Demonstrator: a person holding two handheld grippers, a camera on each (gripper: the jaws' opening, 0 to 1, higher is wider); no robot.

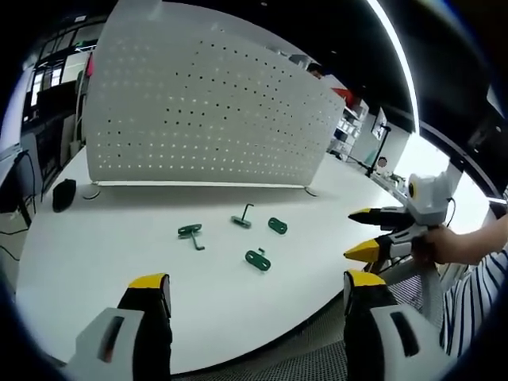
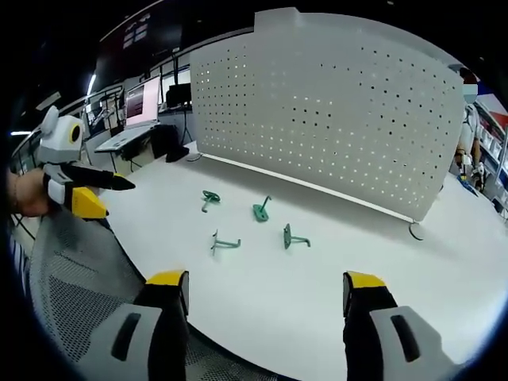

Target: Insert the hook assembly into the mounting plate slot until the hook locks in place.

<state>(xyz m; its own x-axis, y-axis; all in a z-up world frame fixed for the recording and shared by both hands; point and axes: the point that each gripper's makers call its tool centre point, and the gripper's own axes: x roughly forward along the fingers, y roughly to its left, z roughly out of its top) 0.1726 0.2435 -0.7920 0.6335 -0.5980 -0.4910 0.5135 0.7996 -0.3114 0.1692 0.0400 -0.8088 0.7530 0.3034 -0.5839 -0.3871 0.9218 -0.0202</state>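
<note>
Several green hook pieces lie loose on the white table [image 1: 95,262] in front of an upright white perforated mounting plate [image 1: 198,111]. One hook [image 1: 190,232] lies to the left, another [image 1: 257,259] is the closest. The right gripper view shows the same plate [image 2: 333,103] and hooks, such as one [image 2: 225,242] and another [image 2: 294,238]. My left gripper [image 1: 258,290] hovers open at the table's near edge, holding nothing. My right gripper [image 2: 266,286] is open and empty too. Each gripper enters the other's view: right gripper [image 1: 357,232], left gripper [image 2: 107,198], both hand-held off the table.
A black object [image 1: 63,193] sits at the plate's left end. A screen [image 2: 141,101] stands on desks behind. A mesh chair [image 2: 79,278] is below the table edge. A small cable loop [image 2: 413,230] lies by the plate's right foot.
</note>
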